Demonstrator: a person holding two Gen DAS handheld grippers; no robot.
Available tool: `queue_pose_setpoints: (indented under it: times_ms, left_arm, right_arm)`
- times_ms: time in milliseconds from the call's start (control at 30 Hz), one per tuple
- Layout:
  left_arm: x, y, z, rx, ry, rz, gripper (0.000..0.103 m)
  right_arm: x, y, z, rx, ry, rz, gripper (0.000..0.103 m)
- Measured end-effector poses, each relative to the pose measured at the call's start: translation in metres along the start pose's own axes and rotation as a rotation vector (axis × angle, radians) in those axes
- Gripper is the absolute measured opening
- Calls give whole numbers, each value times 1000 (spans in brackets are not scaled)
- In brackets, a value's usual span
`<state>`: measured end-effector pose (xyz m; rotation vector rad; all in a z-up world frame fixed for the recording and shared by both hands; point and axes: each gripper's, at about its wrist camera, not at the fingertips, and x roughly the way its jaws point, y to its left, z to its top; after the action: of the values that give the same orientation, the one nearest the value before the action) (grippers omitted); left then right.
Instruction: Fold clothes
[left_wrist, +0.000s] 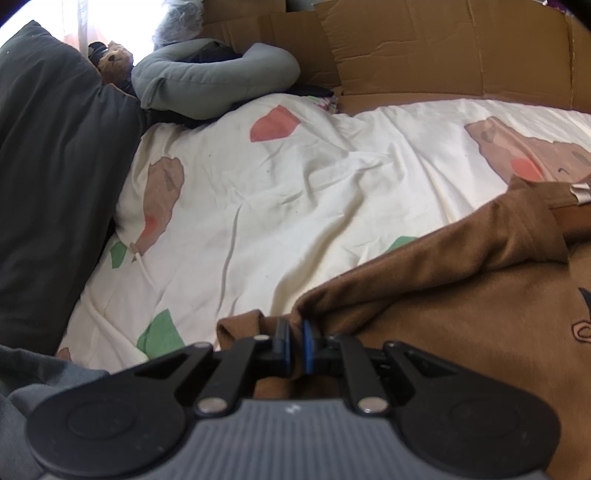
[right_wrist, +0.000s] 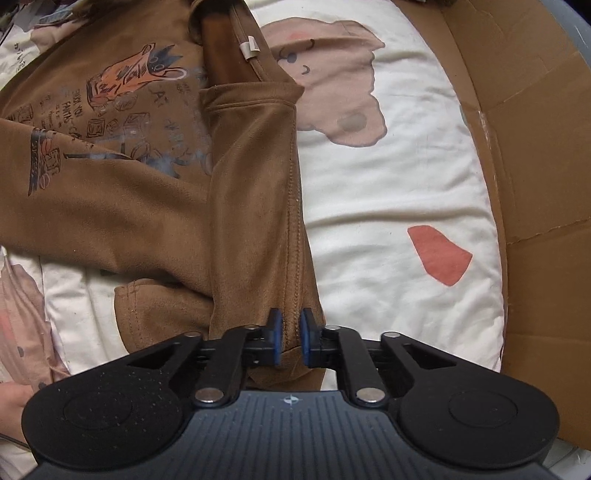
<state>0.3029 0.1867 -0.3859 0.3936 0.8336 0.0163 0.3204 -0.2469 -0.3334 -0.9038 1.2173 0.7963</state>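
A brown shirt with a printed cartoon on its front lies spread on the bed cover. One sleeve is folded over along its right side. My right gripper points down at the shirt's lower side seam, and its blue pads are shut on a ridge of that brown cloth. In the left wrist view the same shirt fills the lower right. My left gripper is shut on a pinched fold at the shirt's edge, near the cover.
The cream bed cover carries pink, green and brown patches. Flattened cardboard stands along the far side. A dark pillow, a grey neck pillow and a teddy bear sit at the left. A hand shows bottom left.
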Motion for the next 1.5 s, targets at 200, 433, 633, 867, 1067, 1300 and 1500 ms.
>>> queue_pose_setpoints:
  times_ms: [200, 433, 633, 867, 1067, 1300, 1500]
  left_arm:
    - [-16, 1, -3, 58, -27, -24, 11]
    - [-42, 7, -6, 153, -49, -76, 11]
    - [-53, 16, 17, 199, -91, -72, 11]
    - [-29, 14, 58, 291, -111, -40, 11]
    - [3, 14, 74, 368, -35, -63, 15]
    - [23, 7, 71, 388, 39, -111, 15]
    - [35, -3, 66, 402, 69, -120, 17]
  right_arm:
    - [-9, -2, -5, 17, -16, -29, 7]
    - [-15, 1, -11, 52, -49, -77, 6]
    - [-19, 6, -14, 78, -81, -86, 6]
    - [-19, 11, -18, 96, -91, -85, 6]
    - [-19, 12, -23, 105, -95, -81, 6]
    - [-16, 15, -28, 108, -94, -75, 6]
    - [-15, 15, -29, 110, -92, -73, 6]
